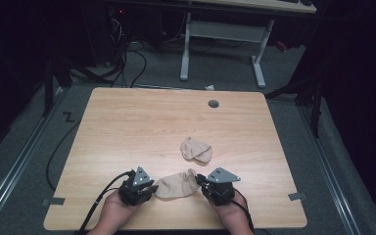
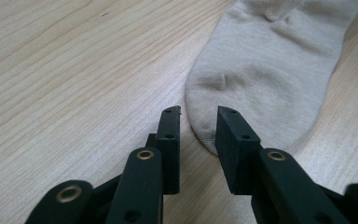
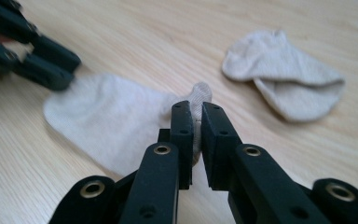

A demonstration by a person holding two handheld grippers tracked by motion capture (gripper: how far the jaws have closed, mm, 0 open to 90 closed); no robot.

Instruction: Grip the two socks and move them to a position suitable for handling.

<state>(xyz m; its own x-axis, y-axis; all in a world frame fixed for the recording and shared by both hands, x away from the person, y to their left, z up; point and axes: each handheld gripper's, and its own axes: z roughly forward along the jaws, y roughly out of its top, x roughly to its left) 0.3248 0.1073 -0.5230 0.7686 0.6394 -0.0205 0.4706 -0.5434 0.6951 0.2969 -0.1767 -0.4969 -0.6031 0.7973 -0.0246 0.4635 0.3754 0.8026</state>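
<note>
A beige sock (image 1: 176, 185) lies flat near the table's front edge between my two grippers. My left gripper (image 1: 149, 188) is at its toe end; in the left gripper view the jaws (image 2: 198, 114) stand apart, with the toe of the sock (image 2: 265, 60) just between the tips and no pad pressing on it. My right gripper (image 1: 200, 180) is at the other end. In the right gripper view it (image 3: 196, 107) is shut on a raised fold of the sock's (image 3: 107, 116) cuff. The left gripper (image 3: 51, 70) shows blurred at upper left there.
A second beige sock (image 1: 196, 149) (image 3: 284, 70) lies folded a little farther in, right of centre. A grey cable hole (image 1: 213, 104) sits near the table's far edge. Beyond the table stands a white desk frame (image 1: 223, 34), with cables on the floor.
</note>
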